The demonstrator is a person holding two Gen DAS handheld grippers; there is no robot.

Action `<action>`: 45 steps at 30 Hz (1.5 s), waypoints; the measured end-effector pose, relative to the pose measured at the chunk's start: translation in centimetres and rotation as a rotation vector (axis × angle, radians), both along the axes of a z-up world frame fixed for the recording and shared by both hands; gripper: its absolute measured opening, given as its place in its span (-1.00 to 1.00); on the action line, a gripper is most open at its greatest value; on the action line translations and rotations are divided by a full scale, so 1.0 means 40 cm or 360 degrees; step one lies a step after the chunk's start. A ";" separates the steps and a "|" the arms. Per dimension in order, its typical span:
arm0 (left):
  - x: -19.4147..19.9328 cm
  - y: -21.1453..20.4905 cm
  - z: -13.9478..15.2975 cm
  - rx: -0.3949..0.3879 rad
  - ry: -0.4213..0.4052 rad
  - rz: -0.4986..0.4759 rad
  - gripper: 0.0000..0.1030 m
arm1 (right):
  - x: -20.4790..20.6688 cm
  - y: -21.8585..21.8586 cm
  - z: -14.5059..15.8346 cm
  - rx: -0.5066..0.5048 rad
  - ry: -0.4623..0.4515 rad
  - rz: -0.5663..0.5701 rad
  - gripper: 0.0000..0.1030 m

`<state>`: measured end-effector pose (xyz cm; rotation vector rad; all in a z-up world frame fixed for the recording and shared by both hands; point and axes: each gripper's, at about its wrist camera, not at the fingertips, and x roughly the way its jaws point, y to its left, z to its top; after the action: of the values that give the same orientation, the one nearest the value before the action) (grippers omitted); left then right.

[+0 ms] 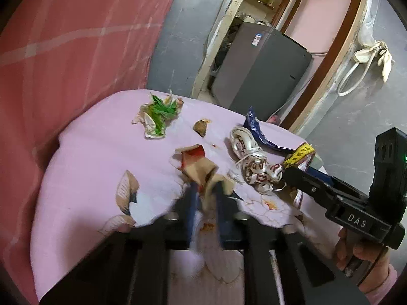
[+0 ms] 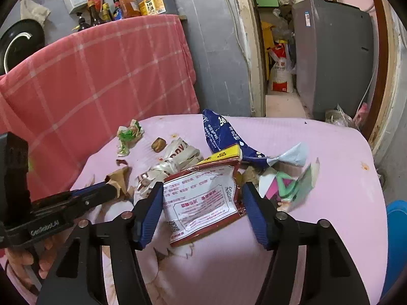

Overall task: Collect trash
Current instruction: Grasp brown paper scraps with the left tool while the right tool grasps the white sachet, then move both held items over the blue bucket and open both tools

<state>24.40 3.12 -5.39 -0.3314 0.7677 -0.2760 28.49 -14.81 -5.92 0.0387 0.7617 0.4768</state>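
Observation:
Trash lies scattered on a pink-covered table (image 1: pixel 96 157). My left gripper (image 1: pixel 207 190) is shut on a brown crumpled paper wrapper (image 1: pixel 197 164); it also shows in the right wrist view (image 2: pixel 119 178). My right gripper (image 2: pixel 202 203) is open, its jaws on either side of a red-and-white printed packet (image 2: pixel 203 200) without touching it. Beside it are a white crumpled wrapper with red letters (image 1: pixel 250 164), a blue bag (image 2: pixel 218 134), a yellow label (image 2: pixel 223 156) and a green-and-pink wrapper (image 2: pixel 287 185). A green-and-white wrapper (image 1: pixel 159 114) and a small brown scrap (image 1: pixel 201 127) lie farther back.
A red checked cloth (image 2: pixel 96 76) covers furniture to the left of the table. A grey cabinet (image 2: pixel 333 58) stands in the doorway behind. Bottles and a jug (image 2: pixel 152 0) stand behind the cloth. A blue container rim (image 2: pixel 396 241) shows at the right edge.

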 end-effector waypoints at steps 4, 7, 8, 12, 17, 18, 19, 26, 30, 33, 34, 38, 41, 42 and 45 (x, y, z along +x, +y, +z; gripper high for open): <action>-0.020 -0.005 0.009 -0.0030 -0.0026 -0.0010 -0.98 | -0.035 -0.020 0.007 0.0036 -0.0036 -0.0017 0.06; -0.044 -0.018 0.018 -0.0013 -0.0068 -0.0015 -0.99 | -0.064 -0.038 0.014 0.0061 -0.0077 -0.0031 0.05; -0.050 -0.020 0.021 -0.0012 -0.0083 -0.0017 -0.99 | -0.075 -0.045 0.018 0.0076 -0.0092 -0.0036 0.05; -0.100 -0.060 0.055 0.0023 -0.0200 -0.0043 -0.99 | -0.134 -0.085 0.045 0.0128 -0.0235 -0.0090 0.05; -0.155 -0.134 0.109 0.0077 -0.0406 -0.0086 -0.99 | -0.205 -0.141 0.091 0.0144 -0.0450 -0.0206 0.05; -0.166 -0.157 0.123 0.0088 -0.0463 -0.0107 -0.99 | -0.218 -0.155 0.101 0.0132 -0.0497 -0.0233 0.05; -0.175 -0.180 0.136 0.0101 -0.0516 -0.0128 -0.99 | -0.230 -0.168 0.108 0.0123 -0.0533 -0.0256 0.05; -0.208 -0.369 0.201 0.0120 -0.0868 -0.0317 -0.99 | -0.323 -0.326 0.172 0.0002 -0.0798 -0.0573 0.05; -0.202 -0.482 0.218 0.0049 -0.0955 -0.0435 -0.99 | -0.350 -0.422 0.195 -0.0095 -0.0882 -0.0755 0.06; -0.181 -0.564 0.219 -0.0006 -0.0942 -0.0534 -0.99 | -0.352 -0.496 0.196 -0.0145 -0.0885 -0.0870 0.06; -0.172 -0.592 0.218 -0.0029 -0.0929 -0.0562 -0.99 | -0.348 -0.519 0.193 -0.0161 -0.0875 -0.0907 0.06; -0.132 -0.696 0.204 -0.0080 -0.0849 -0.0658 -0.99 | -0.339 -0.599 0.165 -0.0183 -0.0809 -0.1008 0.06; -0.100 -0.764 0.184 -0.0098 -0.0747 -0.0710 -0.99 | -0.324 -0.650 0.128 -0.0170 -0.0720 -0.1065 0.05; -0.088 -0.782 0.176 -0.0103 -0.0711 -0.0722 -0.99 | -0.322 -0.660 0.120 -0.0167 -0.0700 -0.1078 0.05; -0.058 -0.824 0.155 -0.0094 -0.0642 -0.0760 -0.99 | -0.311 -0.698 0.089 -0.0132 -0.0634 -0.1118 0.06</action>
<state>22.06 -29.85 0.82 -0.1350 0.4303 -0.7915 16.04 -42.73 -2.36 0.1246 0.3359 -0.2160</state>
